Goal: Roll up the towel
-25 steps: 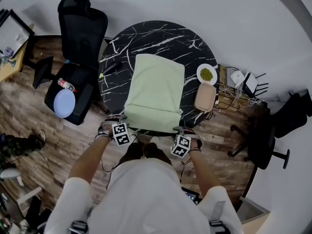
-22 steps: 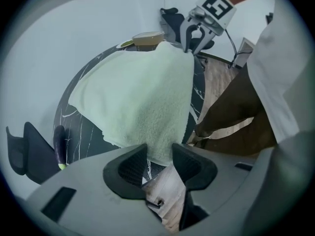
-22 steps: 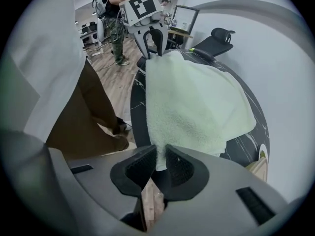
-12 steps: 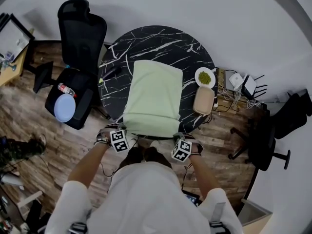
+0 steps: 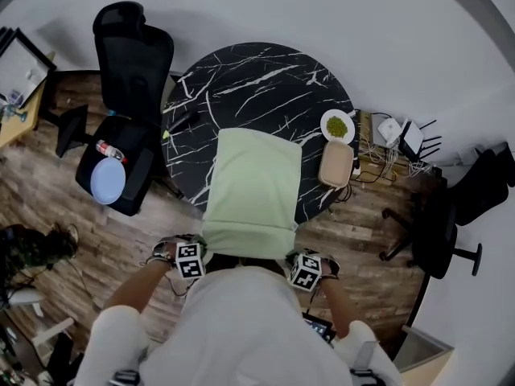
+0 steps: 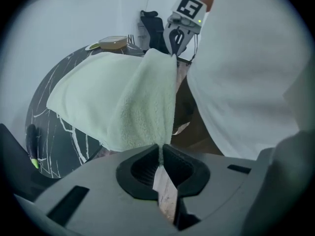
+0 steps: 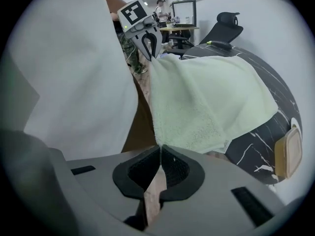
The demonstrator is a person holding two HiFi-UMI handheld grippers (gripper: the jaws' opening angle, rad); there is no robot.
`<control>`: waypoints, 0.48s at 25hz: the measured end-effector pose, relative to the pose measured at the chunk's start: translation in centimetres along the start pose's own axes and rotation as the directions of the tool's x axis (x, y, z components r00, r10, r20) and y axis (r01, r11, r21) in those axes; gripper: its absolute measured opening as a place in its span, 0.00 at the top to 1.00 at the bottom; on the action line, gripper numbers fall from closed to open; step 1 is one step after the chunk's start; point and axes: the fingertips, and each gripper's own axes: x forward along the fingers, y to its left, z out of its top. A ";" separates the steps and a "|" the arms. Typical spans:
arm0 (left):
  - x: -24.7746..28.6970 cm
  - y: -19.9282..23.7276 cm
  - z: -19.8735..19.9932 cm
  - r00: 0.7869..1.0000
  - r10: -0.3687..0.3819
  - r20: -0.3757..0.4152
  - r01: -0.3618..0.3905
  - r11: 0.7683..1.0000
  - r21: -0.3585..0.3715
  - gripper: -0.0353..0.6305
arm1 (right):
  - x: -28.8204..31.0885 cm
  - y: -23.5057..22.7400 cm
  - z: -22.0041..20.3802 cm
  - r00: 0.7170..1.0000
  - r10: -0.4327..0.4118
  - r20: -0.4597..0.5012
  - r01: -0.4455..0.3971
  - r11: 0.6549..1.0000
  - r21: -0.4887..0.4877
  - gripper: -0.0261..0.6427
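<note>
Our left tongs [image 6: 160, 150] are clamped tight on one near corner of the pale green towel [image 5: 253, 185]. Our right tongs [image 7: 159, 149] pinch the other near corner the same way, with the cloth rising straight out of each closed pair. Between them the towel's near edge is pulled straight and held up off the bench [image 5: 257, 75], out past its near rim and close to our body. The towel's far part lies on the black marbled top. Just right of the towel, at the bench's rim, sit a tan box [image 5: 337, 164] and a small white plate [image 5: 337, 125] with something green on it. A black chair [image 5: 129, 63] stands left of the bench on the wooden floor [image 5: 96, 240], with a blue disc [image 5: 107, 181] on its seat.
</note>
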 end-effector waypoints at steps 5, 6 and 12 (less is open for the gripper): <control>-1.1 0.6 0.5 1.000 0.000 0.019 0.000 1.000 -0.017 0.92 | -1.5 -0.4 0.6 0.999 0.009 0.041 -0.011 0.998 0.057 0.95; -1.6 1.2 0.8 1.000 0.005 0.027 -0.004 1.000 -0.027 0.92 | -2.2 -0.9 1.1 0.998 0.007 0.063 -0.011 0.997 0.073 0.95; -5.6 7.5 2.9 0.991 0.096 0.091 -0.089 0.993 -0.081 0.92 | -6.5 -6.5 3.0 0.983 -0.093 0.158 0.067 0.984 0.163 0.95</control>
